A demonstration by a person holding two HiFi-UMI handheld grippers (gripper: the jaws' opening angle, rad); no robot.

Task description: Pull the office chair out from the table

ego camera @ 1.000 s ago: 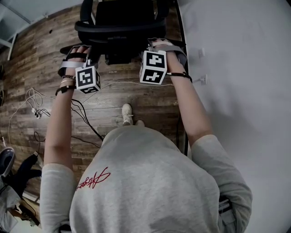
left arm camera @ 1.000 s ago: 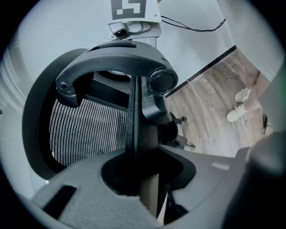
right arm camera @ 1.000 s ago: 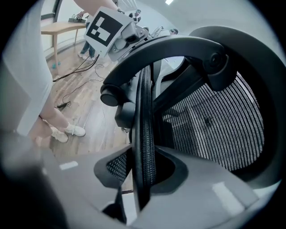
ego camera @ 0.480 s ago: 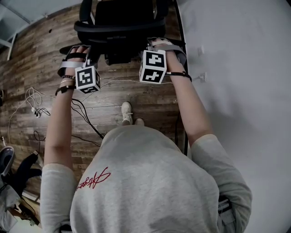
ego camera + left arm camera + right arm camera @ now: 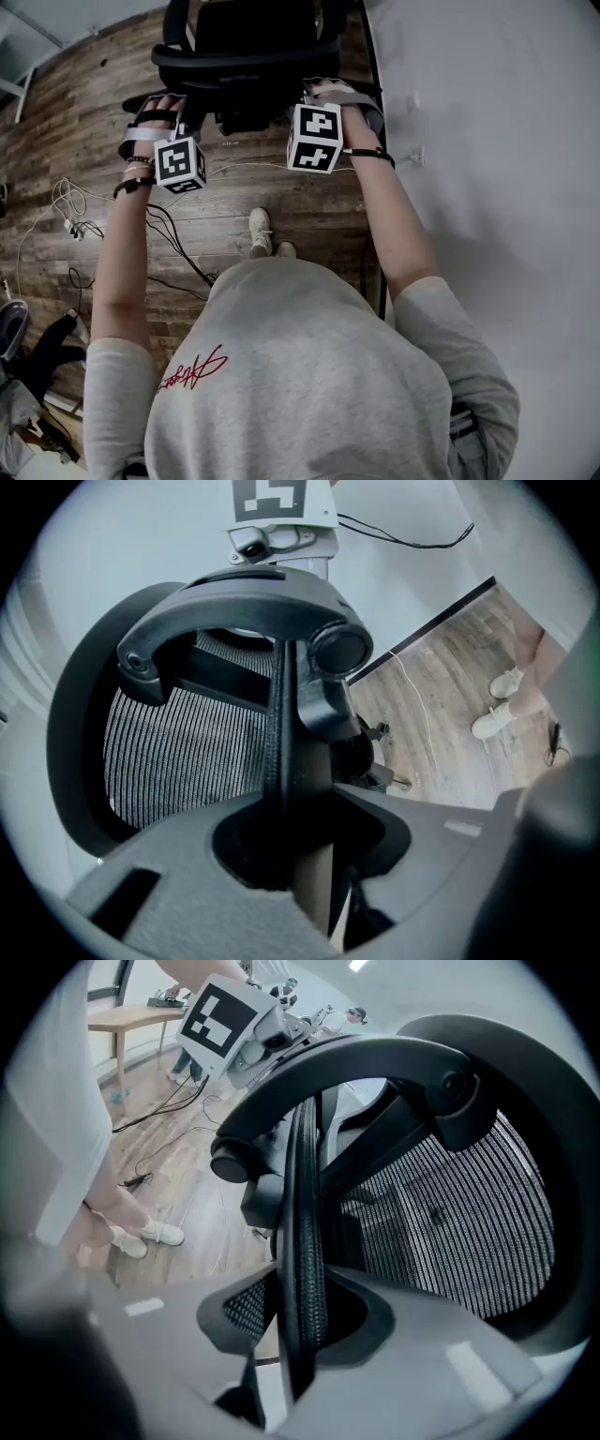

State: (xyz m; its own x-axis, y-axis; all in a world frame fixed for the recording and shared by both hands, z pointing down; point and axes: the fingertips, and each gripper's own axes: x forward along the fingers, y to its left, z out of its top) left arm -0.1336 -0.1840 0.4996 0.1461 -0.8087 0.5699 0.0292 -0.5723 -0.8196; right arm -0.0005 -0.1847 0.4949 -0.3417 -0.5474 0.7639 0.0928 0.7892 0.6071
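The grip is judged made and the pull either under way or nearly spent; no table is seen beyond the fingers, and the only table (image 5: 141, 1018) shows far off to the outer side of the right fingers, so how much pulling is left cannot be told.

A white wall (image 5: 487, 141) runs close along the outer side of the right fingers, with a dark skirting (image 5: 373, 216) at its foot; open wooden floor (image 5: 84, 131) lies to the outer side of the left fingers and behind both, and this is judged the free room for rolling back.

The office chair (image 5: 246, 56) stands just beyond the fingers, its backrest (image 5: 178, 752) held at both side edges; the left gripper (image 5: 298, 846) is clamped on one edge, the right gripper (image 5: 298, 1321) on the other, mesh rim pinched between its pads.

Cables (image 5: 173, 230) are strewn on the floor behind the left fingers; the castors are judged likely to catch on them; the person's shoes (image 5: 262, 234) stand behind, between the two grips.
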